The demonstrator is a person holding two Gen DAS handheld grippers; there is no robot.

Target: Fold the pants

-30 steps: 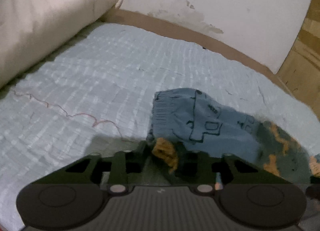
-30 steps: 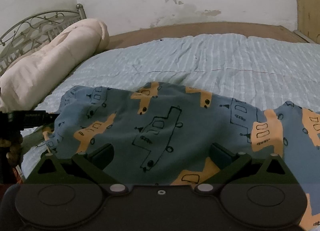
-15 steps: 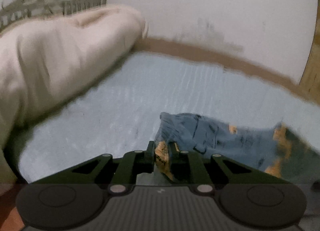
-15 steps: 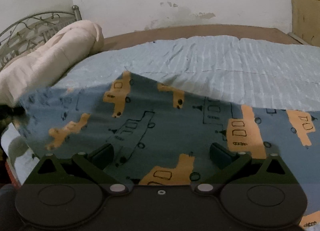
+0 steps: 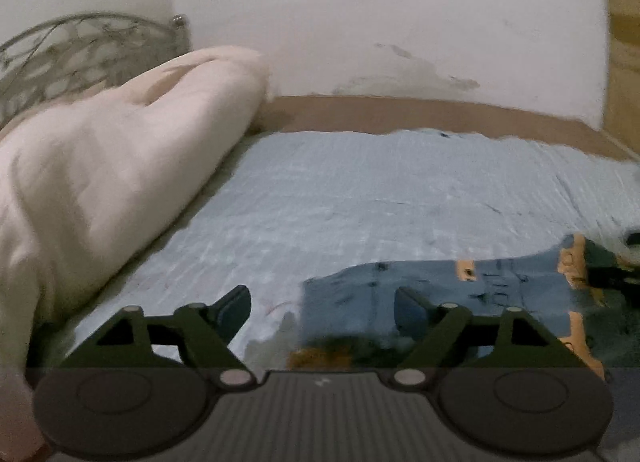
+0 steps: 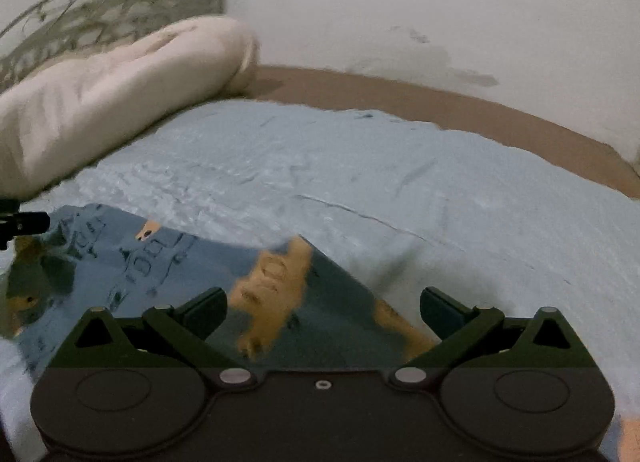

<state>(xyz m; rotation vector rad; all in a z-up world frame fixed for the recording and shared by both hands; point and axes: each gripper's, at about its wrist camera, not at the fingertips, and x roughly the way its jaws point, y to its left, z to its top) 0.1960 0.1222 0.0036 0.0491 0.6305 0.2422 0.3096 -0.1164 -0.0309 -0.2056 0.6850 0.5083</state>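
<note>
The pants point(image 5: 472, 294) are blue with orange vehicle prints and lie on the light blue bedsheet point(image 5: 380, 198). In the left wrist view my left gripper point(image 5: 322, 306) is open, its fingers apart over the pants' left edge, holding nothing. In the right wrist view the pants point(image 6: 192, 274) lie bunched ahead and to the left, and my right gripper point(image 6: 322, 308) is open above them, empty. The left gripper's tip shows at the far left of the right wrist view point(image 6: 24, 222).
A rolled cream duvet point(image 5: 108, 182) lies along the left side of the bed, in front of a metal headboard point(image 5: 80, 50). A brown bed frame point(image 5: 420, 114) and a white wall point(image 5: 380, 22) bound the far side. A wooden panel point(image 5: 624, 74) stands at the right.
My left gripper was shut on the pants' cuff and has opened, letting it go. The pants dropped from stretched up to lying on the bed. Both views have swung.
</note>
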